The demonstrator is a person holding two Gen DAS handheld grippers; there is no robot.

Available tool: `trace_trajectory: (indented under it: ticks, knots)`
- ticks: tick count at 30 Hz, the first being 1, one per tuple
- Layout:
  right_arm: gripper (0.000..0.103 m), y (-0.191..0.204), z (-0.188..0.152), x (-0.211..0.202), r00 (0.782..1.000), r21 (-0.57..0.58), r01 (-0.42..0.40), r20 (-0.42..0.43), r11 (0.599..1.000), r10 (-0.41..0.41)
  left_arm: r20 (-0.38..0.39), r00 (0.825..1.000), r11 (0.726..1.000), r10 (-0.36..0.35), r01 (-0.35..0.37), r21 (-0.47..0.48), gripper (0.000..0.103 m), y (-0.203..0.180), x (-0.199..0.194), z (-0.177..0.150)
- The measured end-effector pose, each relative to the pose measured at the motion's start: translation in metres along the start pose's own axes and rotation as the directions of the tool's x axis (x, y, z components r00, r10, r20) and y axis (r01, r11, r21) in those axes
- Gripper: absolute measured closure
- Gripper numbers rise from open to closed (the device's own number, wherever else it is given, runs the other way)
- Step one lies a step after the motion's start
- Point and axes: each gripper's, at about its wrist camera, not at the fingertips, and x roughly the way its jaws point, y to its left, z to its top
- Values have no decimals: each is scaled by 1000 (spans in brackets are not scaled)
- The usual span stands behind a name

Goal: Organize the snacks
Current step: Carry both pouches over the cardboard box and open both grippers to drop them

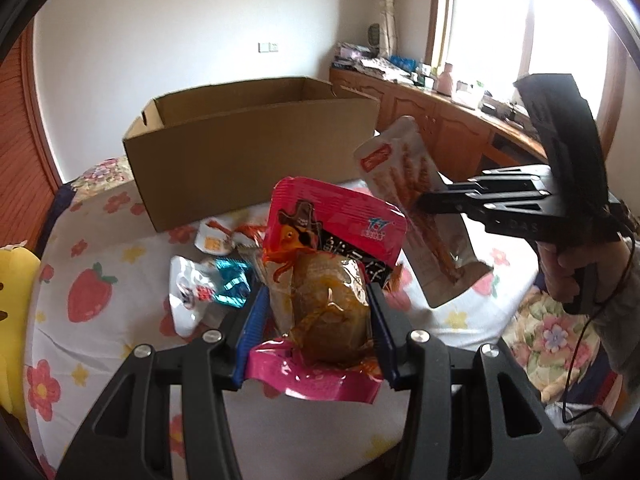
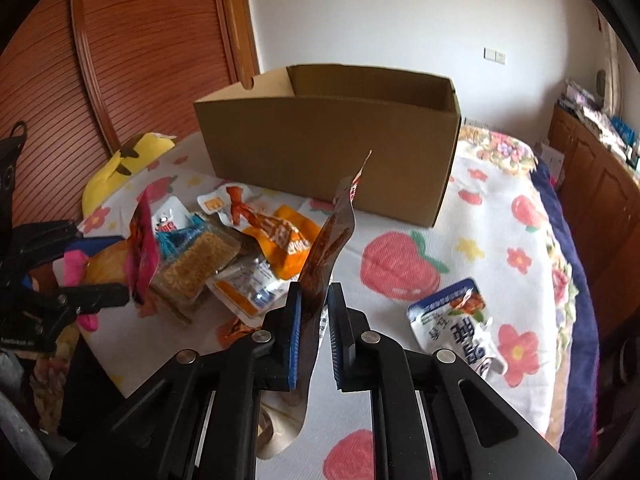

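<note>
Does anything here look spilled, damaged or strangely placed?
No spill or tear is visible. One blue-and-white packet lies alone on the bedsheet, apart from the snack pile beside the cardboard box. Both grippers hold packets in the air, none visibly in the box yet.

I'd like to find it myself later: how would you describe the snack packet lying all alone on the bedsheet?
Start at the open cardboard box on the strawberry-print sheet. Most loose snacks are piled in front of its left end; the white-and-blue packet lies apart toward the right, beyond a big printed strawberry. It alone has large dark lettering.
</note>
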Motion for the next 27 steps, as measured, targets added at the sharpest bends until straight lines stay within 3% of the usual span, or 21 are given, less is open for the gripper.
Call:
trace_trajectory:
  ticks: [11,27]
  knots:
    - [94,-6,39,-27,995,-43,18,95,999,-14,95,994,999,52,-52,-7,55,22,-3,41]
    - [94,-17,141,-32,963,-107,4,268,994,25,208,970,992,123,-121,-22,55,73,9,126]
